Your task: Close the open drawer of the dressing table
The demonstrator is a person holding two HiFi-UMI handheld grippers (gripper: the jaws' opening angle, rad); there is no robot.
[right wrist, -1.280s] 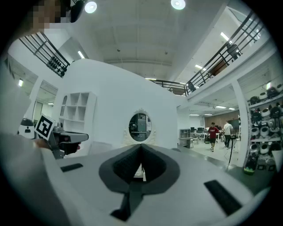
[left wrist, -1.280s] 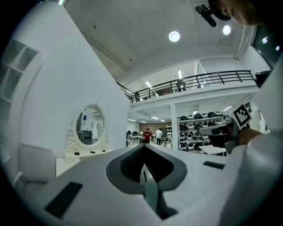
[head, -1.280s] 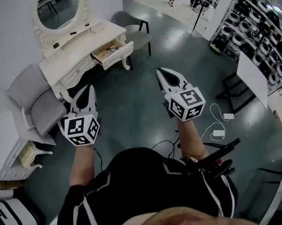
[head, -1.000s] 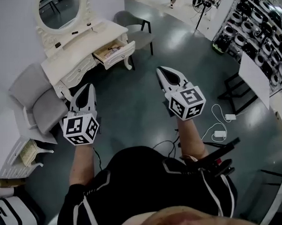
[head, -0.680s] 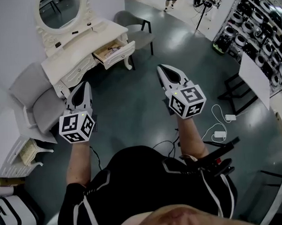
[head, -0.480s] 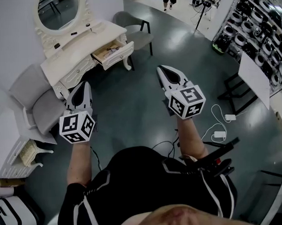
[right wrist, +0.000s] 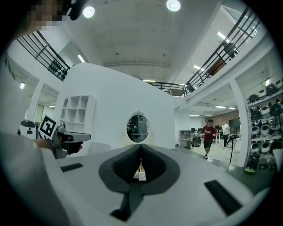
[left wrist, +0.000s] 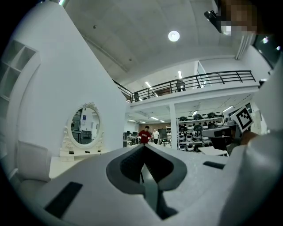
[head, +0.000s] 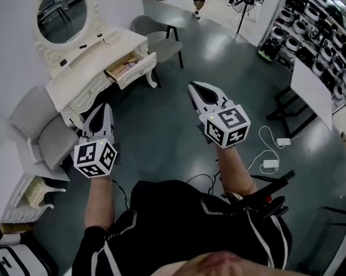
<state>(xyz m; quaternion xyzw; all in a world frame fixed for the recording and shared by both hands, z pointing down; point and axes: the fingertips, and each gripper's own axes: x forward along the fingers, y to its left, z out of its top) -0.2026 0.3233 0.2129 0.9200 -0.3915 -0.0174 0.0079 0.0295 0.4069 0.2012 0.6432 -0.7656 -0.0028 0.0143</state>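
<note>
The cream dressing table (head: pixel 83 75) with its oval mirror (head: pixel 58 17) stands at the upper left of the head view. Its right-hand drawer (head: pixel 133 67) is pulled out, with small items inside. My left gripper (head: pixel 105 107) is held level over the floor, short of the table's near end, jaws shut and empty. My right gripper (head: pixel 192 86) floats to the right of the drawer, well apart from it, also shut and empty. The mirror (left wrist: pixel 85 126) shows left of the closed tips in the left gripper view, and the mirror (right wrist: pixel 137 128) lies straight ahead in the right gripper view.
A grey chair (head: pixel 158 39) stands just right of the table and a grey armchair (head: pixel 45 136) at its left end. Cables and power adapters (head: pixel 270 156) lie on the floor to the right. Shelving (head: pixel 322 22) and a white board (head: pixel 316 93) line the right side. A person (right wrist: pixel 208 137) walks in the background.
Both grippers have moved a little forward across the floor, still shut. The dressing table has slid left and up in the head view. A person has walked in at the far top.
</note>
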